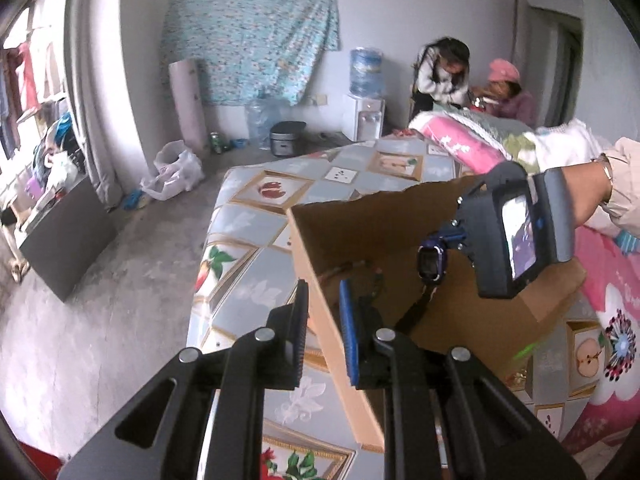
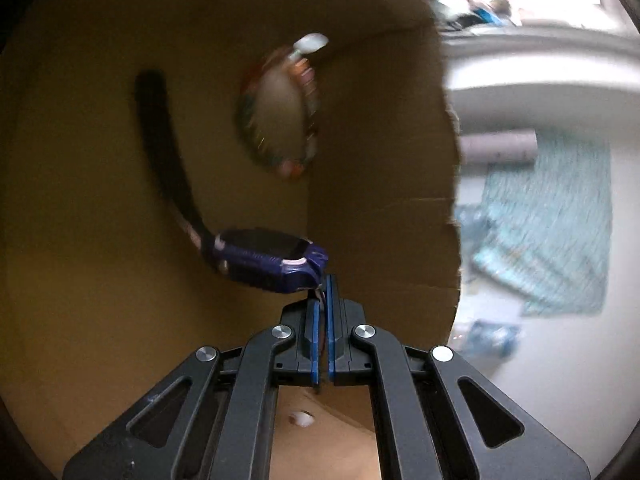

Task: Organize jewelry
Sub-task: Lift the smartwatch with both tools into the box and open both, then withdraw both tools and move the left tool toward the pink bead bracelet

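Cardboard wall sits between the pads of the left gripper point(image 1: 323, 312) — the near side of the open box point(image 1: 400, 232) runs through the narrow gap, one black finger outside over the patterned tablecloth point(image 1: 248, 216), the blue pad inside. Whether the pads press on the wall the left view does not settle; a sliver of space seems to show, so I judge them slightly parted and not clamping. If so, the box is unsteadied and any tug from the other side could slide or tip it on the cloth.

Further right, the right gripper point(image 2: 323, 300) reaches into the box from above, its jaws clenched on the short end of a purple watch point(image 2: 272, 260) just beside the case. The watch hangs inside the box, the case jutting out to the side of the fingertips and the long dark strap trailing away toward the floor of the box; contact with the floor cannot be told. A beaded bracelet point(image 2: 280, 108) lies deeper in, near the far corner, blurred.

Risks, as I judge them: the hold is at the very tip and off to one side, so the heavy case could twist out and drop early — landing on the bracelet. The trailing strap could also catch the torn box edge or drag the bracelet along. Opening the jaws too high would let the watch bounce.
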The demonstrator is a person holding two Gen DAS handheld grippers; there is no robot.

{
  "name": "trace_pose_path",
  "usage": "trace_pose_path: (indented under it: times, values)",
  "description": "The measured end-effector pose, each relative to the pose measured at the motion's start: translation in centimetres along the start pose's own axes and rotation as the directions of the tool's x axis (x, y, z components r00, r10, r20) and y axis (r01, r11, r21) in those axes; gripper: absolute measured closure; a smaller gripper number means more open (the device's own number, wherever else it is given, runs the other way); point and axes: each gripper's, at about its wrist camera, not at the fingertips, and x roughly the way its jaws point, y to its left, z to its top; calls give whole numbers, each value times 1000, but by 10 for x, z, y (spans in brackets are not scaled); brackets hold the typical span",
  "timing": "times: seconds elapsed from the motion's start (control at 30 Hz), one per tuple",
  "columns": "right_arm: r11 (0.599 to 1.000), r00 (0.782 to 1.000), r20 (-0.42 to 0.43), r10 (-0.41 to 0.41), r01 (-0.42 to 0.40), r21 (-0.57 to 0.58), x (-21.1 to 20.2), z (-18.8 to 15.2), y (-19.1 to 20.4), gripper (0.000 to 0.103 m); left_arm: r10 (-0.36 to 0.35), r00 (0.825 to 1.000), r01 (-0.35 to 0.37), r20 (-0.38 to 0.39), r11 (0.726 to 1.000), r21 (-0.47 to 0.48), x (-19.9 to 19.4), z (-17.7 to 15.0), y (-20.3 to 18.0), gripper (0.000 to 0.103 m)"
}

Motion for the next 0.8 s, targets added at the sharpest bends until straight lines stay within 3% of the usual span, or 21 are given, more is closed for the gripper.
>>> trace_pose_path:
  times: [0.07,0.17,0.37,0.5,0.63,0.73,0.8]
  values:
    - [995,999,-33,-36,33,-96,3,-5,11,84,3,1000,-2,8,1000,-13,-5,-4,1,88]
    - [988,996,-55,-64,56,-144,0,-14,16,62,8,1000,-7,17,999,-31,-9,-10,3,88]
    - [999,998,-54,-25,26,26,-33,-28,-11,58,-1,1000,2,20,998,-61,-14,-23,4,87]
    - [973,999,-38,-21,29,229,-61,-49,-47,58,-8,999,12,42,995,-95,-25,-30,8,83]
    - [884,998,-33,-46,56,464,-94,-80,-84,58,-10,998,18,60,992,-127,-34,-38,11,82]
    - [763,998,-2,-67,52,644,-132,-102,-82,50,-8,997,17,72,991,-130,-44,-47,13,79]
    - [658,997,50,-63,4,753,-151,-116,-80,43,-2,997,11,76,992,-124,-51,-55,12,73]
